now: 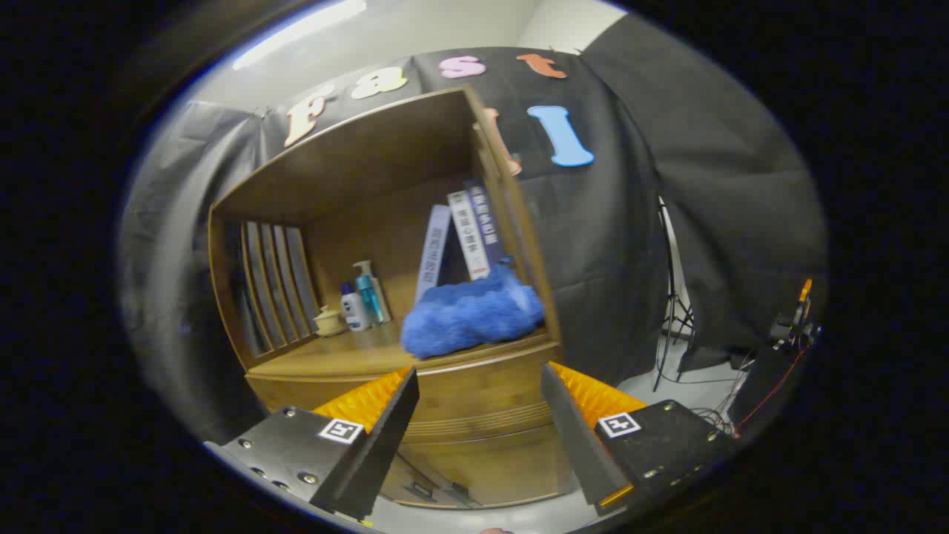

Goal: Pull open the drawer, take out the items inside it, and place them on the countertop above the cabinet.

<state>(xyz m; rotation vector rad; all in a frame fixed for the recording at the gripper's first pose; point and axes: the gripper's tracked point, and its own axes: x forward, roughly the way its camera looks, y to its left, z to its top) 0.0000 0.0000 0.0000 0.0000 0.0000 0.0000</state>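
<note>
Drawer [482, 426] sits just below the countertop [334, 363] of the wooden cabinet [356, 170], its grooved front between and beyond the gripper's [480, 400] fingers; whether it is pulled out at all cannot be told from this angle. Gripper hangs with jaws released, wide apart, nothing between them, well short of the cabinet.

On the countertop: a fluffy blue cloth [471, 315] at the right, spilling to the near edge; books [463, 237] leaning behind it; two bottles [363, 300] and a small pale pot [328, 320] further left; upright slats [274, 285] against the far left wall of the shelf space.

Judgement: the blue cloth looks like an item already set down, so the work seems to be between placings, or near its close. Contents of the drawer are hidden, so what is left inside cannot be told.

Next move likely calls for dropping the fingers lower toward the drawer to check it, keeping the jaws spread for the next item. Free space on the countertop lies in the middle, between bottles and cloth.
</note>
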